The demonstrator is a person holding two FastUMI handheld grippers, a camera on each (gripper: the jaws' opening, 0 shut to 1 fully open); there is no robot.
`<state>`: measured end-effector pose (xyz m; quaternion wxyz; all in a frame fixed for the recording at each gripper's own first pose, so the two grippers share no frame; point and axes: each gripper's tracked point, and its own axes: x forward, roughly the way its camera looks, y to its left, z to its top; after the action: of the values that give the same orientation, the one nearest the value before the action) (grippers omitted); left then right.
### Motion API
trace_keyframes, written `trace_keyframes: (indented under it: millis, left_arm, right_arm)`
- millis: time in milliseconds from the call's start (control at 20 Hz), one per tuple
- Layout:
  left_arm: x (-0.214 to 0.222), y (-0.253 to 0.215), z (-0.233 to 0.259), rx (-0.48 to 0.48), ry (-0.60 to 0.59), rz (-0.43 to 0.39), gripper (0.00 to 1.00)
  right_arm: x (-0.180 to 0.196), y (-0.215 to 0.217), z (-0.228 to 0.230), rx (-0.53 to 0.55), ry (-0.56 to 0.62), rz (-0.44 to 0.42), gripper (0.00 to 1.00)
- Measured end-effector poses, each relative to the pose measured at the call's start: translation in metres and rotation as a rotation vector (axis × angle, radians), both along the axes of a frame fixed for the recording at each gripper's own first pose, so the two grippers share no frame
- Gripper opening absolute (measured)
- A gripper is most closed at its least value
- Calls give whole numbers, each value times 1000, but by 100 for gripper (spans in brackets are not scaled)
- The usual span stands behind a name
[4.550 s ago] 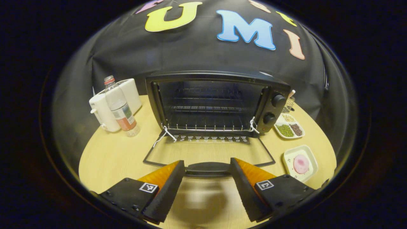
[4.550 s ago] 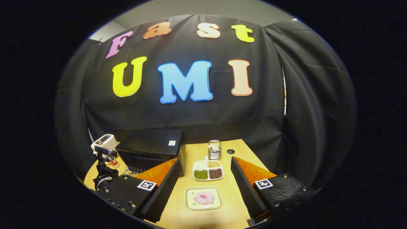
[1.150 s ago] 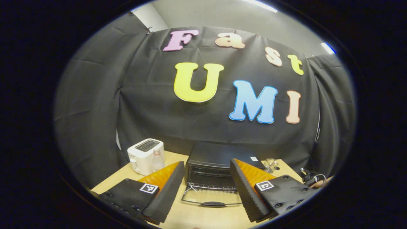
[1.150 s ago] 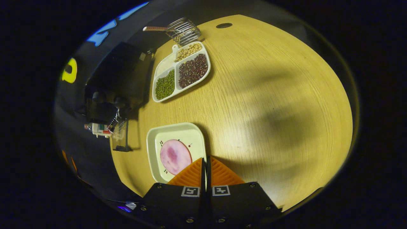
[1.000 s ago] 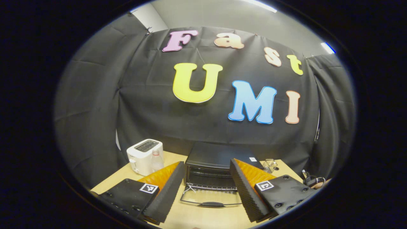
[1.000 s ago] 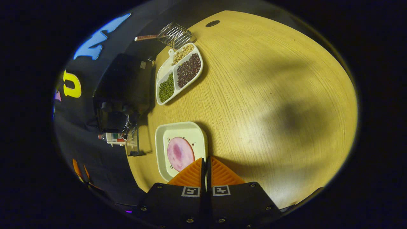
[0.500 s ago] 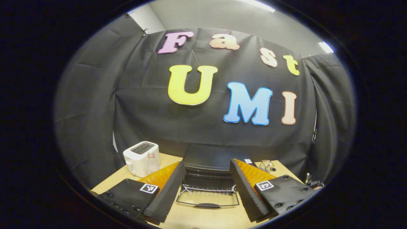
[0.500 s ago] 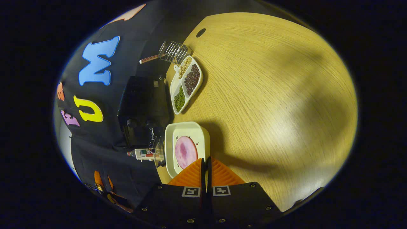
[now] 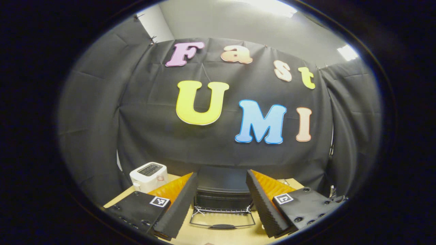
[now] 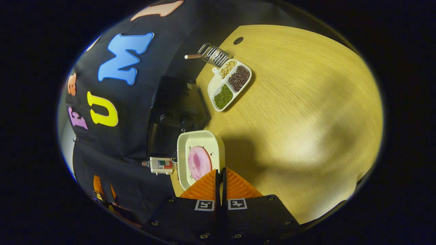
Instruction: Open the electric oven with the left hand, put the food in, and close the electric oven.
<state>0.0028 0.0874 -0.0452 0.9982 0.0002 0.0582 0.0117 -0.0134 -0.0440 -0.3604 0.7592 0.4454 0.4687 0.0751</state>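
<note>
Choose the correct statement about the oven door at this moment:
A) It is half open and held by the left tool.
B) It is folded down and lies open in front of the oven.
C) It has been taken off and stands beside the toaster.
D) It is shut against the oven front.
B: in the left gripper view the glass door lies flat on the table before the electric oven, whose rack shows, and the open left tool touches nothing.
</note>
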Motion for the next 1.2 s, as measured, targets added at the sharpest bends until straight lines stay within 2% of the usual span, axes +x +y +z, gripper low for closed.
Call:
trace_keyframes:
  millis: [150,200,300,500,600,950,1000,1100,1200]
  left_arm:
    - [-2,9,4,30,-19,-36,100]
    - [-3,11,6,31,-23,-52,88]
    - [-6,21,11,34,-31,-71,100]
    - [-12,44,26,33,-59,-86,100]
    - [-15,58,29,31,-61,-84,100]
    - [-22,114,24,20,-45,-27,100]
    - [-24,123,20,15,-34,-12,95]
    - [-27,141,14,-1,-16,20,100]
    - [-31,157,11,-7,-5,53,100]
  right_arm:
    - [1,40,11,23,-1,-41,0]
    - [2,54,13,35,0,-60,0]
    - [7,75,15,42,0,-101,0]
    - [27,109,12,57,5,-226,0]
    - [41,125,10,47,6,-260,0]
    - [101,168,-8,49,37,-419,0]
    - [109,175,-11,48,43,-439,0]
    - [128,183,-16,55,50,-504,0]
    - [145,193,-21,66,59,-566,0]
